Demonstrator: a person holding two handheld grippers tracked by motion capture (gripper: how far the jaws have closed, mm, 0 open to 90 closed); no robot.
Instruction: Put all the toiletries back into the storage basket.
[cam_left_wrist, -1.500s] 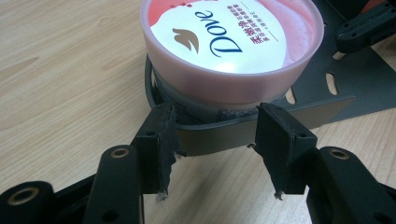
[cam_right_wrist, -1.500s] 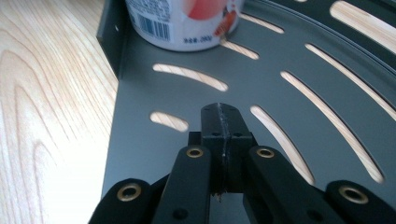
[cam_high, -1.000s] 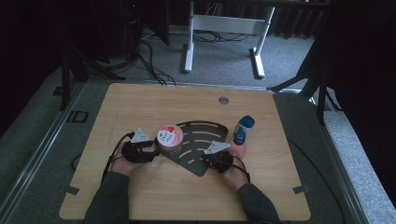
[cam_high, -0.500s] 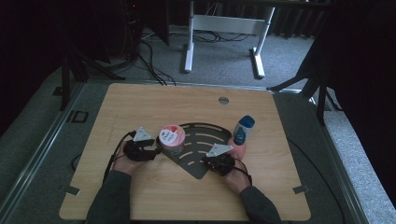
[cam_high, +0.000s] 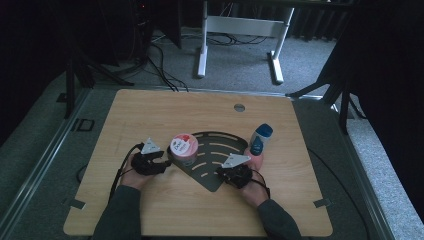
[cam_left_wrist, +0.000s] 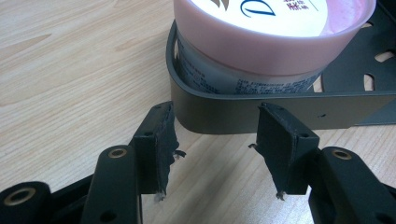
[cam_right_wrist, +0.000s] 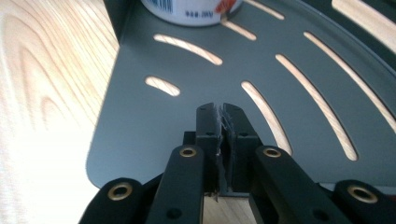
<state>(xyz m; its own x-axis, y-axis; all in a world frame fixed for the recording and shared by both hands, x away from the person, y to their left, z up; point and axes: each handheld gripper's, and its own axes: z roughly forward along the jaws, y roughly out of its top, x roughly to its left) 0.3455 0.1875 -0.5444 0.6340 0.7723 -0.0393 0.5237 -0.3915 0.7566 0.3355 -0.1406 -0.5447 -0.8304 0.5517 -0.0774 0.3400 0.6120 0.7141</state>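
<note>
Work in hand: loading a dark slotted corner tray (cam_high: 215, 160), mid-frame on the bench (cam_high: 150, 115).
Done: pink-lidded tub (cam_high: 183, 147) sits on the tray's left end, inside the rim.
Left: blue-capped bottle (cam_high: 260, 139) stands on the bench just beside the tray's right end, apparently not yet on it.
Left gripper (cam_left_wrist: 215, 140): released, jaws apart before the tray's rim, touching nothing.
Right gripper (cam_right_wrist: 221, 116): jaws nearly together over the tray's near edge; they have just been opening slightly, and whether the plate lies between them I cannot tell.
Change: tub, tray and bottle lie as in the earlier frame.
</note>
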